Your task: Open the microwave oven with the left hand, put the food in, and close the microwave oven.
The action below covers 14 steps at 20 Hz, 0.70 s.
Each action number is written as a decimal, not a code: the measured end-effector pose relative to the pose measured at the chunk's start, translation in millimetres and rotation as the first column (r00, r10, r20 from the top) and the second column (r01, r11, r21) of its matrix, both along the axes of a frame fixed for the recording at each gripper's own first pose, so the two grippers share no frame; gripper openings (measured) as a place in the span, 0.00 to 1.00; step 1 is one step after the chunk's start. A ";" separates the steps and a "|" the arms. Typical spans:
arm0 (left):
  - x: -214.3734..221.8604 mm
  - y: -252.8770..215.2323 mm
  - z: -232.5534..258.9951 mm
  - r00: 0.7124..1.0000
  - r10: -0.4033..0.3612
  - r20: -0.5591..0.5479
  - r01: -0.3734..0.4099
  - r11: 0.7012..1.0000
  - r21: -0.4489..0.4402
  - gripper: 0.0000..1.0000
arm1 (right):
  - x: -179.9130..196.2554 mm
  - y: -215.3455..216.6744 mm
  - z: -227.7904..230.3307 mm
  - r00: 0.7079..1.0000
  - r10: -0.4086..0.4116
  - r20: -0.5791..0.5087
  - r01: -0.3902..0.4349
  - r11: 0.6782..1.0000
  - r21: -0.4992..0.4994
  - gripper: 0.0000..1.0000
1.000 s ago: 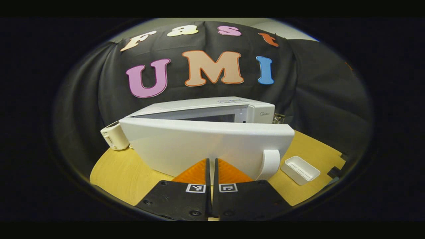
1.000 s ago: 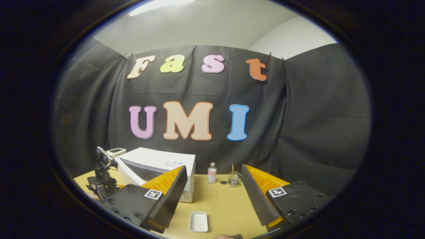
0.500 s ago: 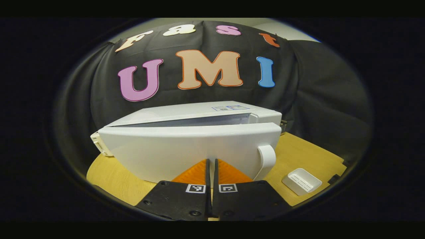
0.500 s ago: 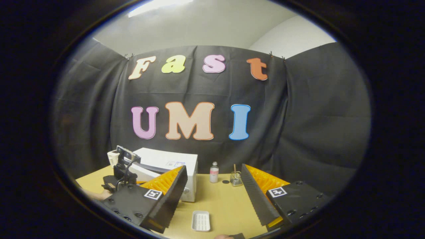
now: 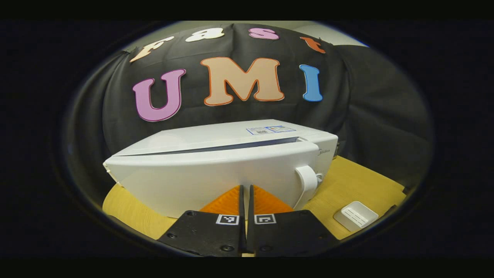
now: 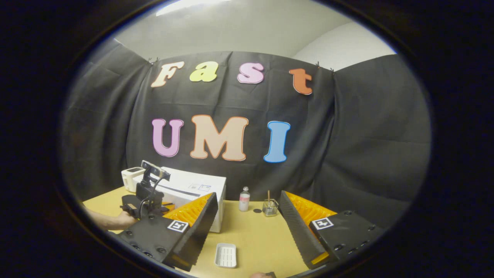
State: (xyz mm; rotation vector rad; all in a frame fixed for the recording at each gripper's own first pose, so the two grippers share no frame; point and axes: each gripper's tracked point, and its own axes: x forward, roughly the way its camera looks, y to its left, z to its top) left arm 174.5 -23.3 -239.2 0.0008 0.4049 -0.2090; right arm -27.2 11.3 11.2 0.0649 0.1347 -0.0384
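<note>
The white microwave (image 5: 216,166) stands on the yellow table right in front of my left gripper (image 5: 245,186). Its door (image 5: 200,175) is almost against the body, with a thin dark gap left along the top edge. The left gripper is shut, with nothing between its fingers, and its tips touch the lower middle of the door, left of the white door handle (image 5: 307,184). In the right gripper view the microwave (image 6: 197,189) sits at the left, and the left gripper (image 6: 148,193), held by a hand (image 6: 112,221), is at its door. My right gripper (image 6: 249,195) hangs open and empty above the table.
A small white ribbed tray (image 6: 225,255) lies on the table (image 6: 254,235) in front of the microwave, the same tray (image 5: 355,215) showing at the lower right of the left gripper view. A small bottle (image 6: 243,199) and a glass jar (image 6: 269,207) stand at the back. A white device (image 6: 129,178) sits behind the microwave.
The microwave door has swung from partly open to nearly against the body, with my shut left gripper following it forward. The right gripper has stayed open and barely shifted.
</note>
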 end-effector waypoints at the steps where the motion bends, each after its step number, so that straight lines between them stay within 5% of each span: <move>1: 2.0 0.1 0.0 1.000 0.002 -0.001 -0.002 1.000 0.002 0.01 | 1.6 -0.4 0.0 1.000 0.000 0.003 0.000 1.000 -0.005 0.99; 2: 3.8 0.3 -0.8 1.000 0.006 -0.002 -0.006 1.000 0.000 0.00 | 2.1 -1.2 1.1 1.000 0.001 0.005 -0.001 1.000 -0.007 0.93; 13: 19.5 1.5 3.7 0.992 0.122 0.022 -0.121 0.992 -0.047 0.01 | 11.5 -0.6 -7.7 1.000 0.005 -0.011 -0.005 1.000 0.019 0.93; 14: 15.5 -3.4 -7.8 0.994 0.106 -0.030 -0.107 0.993 -0.045 0.00 | 12.3 0.4 -7.2 1.000 0.007 -0.011 -0.007 1.000 0.019 0.99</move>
